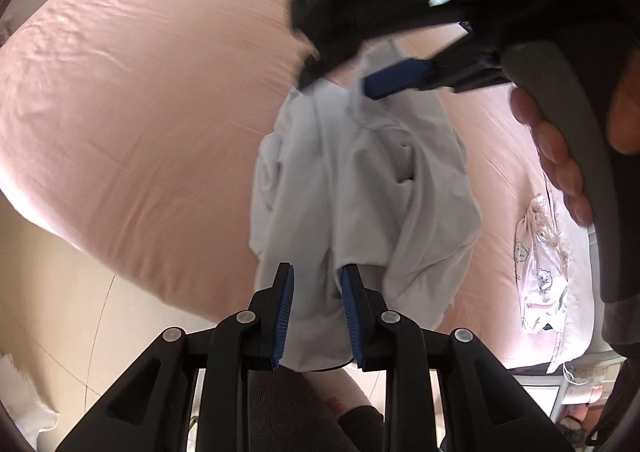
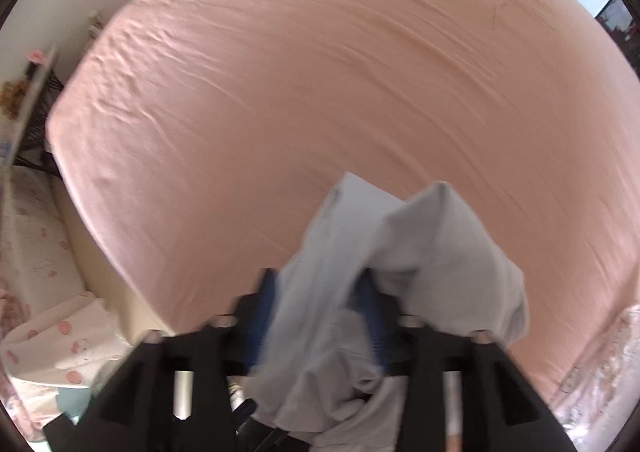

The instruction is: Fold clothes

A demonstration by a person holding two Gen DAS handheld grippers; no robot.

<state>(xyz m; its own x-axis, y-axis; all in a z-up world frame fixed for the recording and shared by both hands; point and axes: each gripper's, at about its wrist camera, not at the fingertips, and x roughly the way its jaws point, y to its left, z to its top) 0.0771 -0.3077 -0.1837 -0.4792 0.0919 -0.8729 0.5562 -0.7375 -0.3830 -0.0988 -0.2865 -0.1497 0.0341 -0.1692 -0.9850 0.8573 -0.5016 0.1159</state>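
White garment, pale and crumpled, hangs in the air above the pink bed, bunched into loose vertical folds between the two tools. The left gripper has cloth running between its blue pads, and its jaws look closed on a thick fold near the lower edge. The right gripper is gripping another bunch of the same garment, its jaws pinched on fabric that spills over and past them (this view is smeared by motion, so the exact bite is hard to read). In the left wrist view the right tool sits above and beyond, its handle held by the person's hand.

As I judge it, the step in hand is lifting and spreading the piece before laying it flat. To do that well, the two grips should draw apart sideways until the cloth hangs as one sheet, then lower it onto the open middle of the bed, far edge first. Keep both pinches firm; a thick bunch can slip. A printed cloth lies at the bed's edge, well apart, and should be avoided.
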